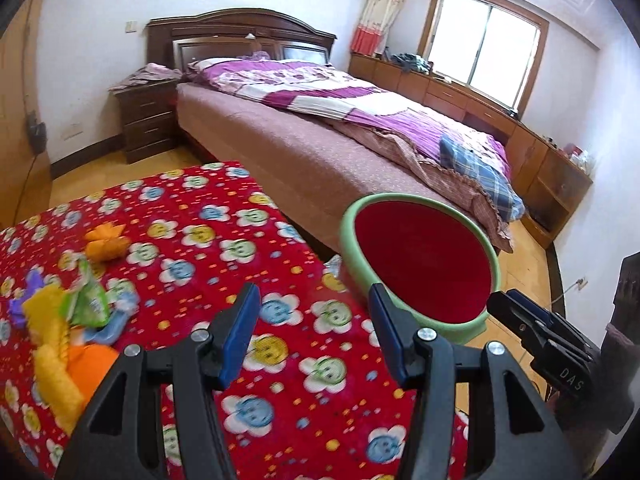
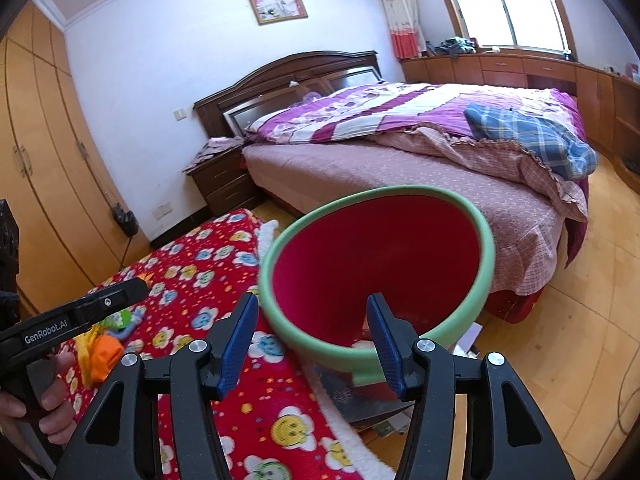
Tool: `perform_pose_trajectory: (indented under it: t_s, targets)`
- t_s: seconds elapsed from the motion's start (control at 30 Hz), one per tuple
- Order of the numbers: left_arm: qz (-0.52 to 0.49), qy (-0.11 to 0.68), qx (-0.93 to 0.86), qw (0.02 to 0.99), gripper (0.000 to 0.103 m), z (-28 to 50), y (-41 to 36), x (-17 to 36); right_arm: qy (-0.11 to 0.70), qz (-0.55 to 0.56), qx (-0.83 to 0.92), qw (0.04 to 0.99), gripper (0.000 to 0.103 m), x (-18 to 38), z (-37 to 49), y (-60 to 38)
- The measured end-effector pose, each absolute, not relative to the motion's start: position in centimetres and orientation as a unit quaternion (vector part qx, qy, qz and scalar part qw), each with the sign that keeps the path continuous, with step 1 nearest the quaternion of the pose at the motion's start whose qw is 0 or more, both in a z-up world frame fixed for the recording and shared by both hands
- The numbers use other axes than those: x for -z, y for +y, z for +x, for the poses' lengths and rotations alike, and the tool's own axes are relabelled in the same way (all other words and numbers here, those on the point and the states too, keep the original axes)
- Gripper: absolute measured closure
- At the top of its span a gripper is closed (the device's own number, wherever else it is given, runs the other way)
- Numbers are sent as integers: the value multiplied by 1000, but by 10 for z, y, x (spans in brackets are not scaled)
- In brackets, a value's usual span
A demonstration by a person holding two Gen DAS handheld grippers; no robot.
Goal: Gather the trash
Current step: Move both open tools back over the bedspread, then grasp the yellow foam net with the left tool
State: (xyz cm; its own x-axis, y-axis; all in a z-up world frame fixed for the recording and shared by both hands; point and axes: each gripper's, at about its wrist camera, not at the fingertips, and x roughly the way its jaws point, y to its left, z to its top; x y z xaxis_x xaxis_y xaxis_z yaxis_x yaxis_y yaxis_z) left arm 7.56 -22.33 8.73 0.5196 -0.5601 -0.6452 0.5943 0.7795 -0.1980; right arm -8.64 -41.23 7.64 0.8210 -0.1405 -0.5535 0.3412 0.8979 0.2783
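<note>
A red bin with a green rim (image 1: 424,268) stands tilted at the right edge of the table covered with a red flowered cloth (image 1: 224,264); it also shows in the right wrist view (image 2: 376,268). Trash lies at the table's left: an orange wrapper (image 1: 105,244), a green packet (image 1: 90,300), yellow and orange pieces (image 1: 56,356), seen too in the right wrist view (image 2: 106,344). My left gripper (image 1: 314,334) is open and empty above the cloth, right of the trash. My right gripper (image 2: 312,338) is open, its right finger inside the bin's near rim.
A bed (image 1: 320,120) with a purple quilt stands behind the table. A dark nightstand (image 1: 146,120) is at its head. Wooden cabinets (image 1: 520,140) run under the window. A wardrobe (image 2: 36,168) fills the left wall. Papers lie on the floor under the bin (image 2: 360,396).
</note>
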Motion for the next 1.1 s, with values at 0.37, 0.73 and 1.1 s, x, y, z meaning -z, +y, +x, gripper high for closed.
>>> perform_pose_trajectory:
  t_s: [0.37,0.73,1.1]
  targets:
    - [2,356,291,888,46,68,-167,-93,282,177,105,937,45,-77,-85,-382]
    - [-21,357,242,902,46,67,-111,-89,297,166,76,937,45,-75,-80,-350]
    - [-43,380,176,907,46,88,-65,-65,320,164,65,931,45,-63,-69,-337]
